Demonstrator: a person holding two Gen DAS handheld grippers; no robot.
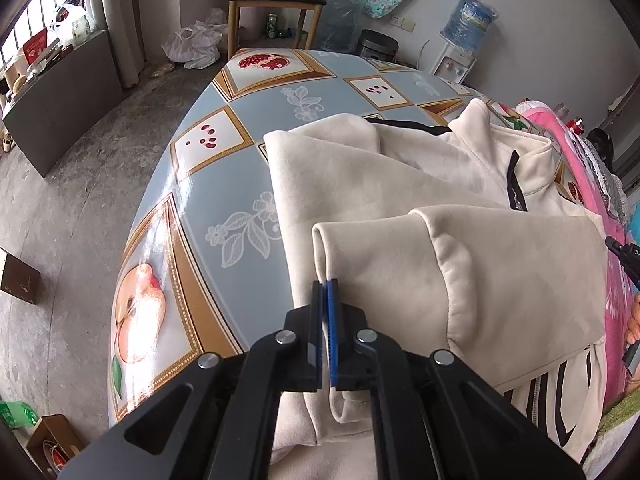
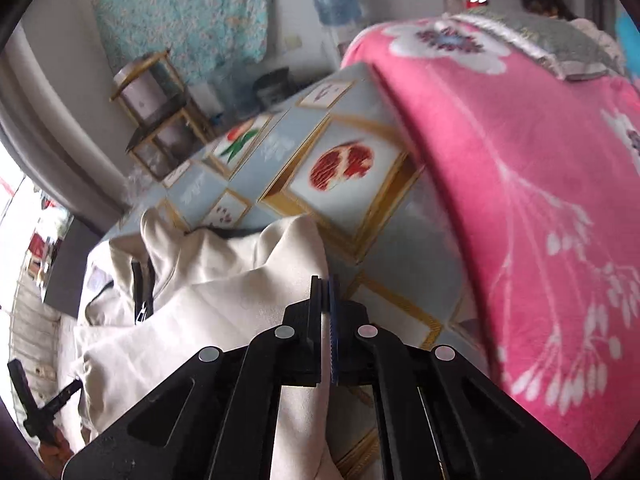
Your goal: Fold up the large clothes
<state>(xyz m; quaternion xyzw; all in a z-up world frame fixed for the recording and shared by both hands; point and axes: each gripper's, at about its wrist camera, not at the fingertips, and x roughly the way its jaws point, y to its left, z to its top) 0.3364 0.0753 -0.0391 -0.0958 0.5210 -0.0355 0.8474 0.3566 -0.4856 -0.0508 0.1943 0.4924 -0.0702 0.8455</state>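
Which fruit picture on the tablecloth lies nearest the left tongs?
The peach picture, at the tablecloth's near left edge beside the left tongs. The pomegranate picture and the seed squares lie further up the cloth.

Left tool (image 1: pixel 329 286) is pitched steeply downward, jaws clamped together on fabric. Right tool (image 2: pixel 325 282) is likewise angled down, jaws closed, cloth pinched.
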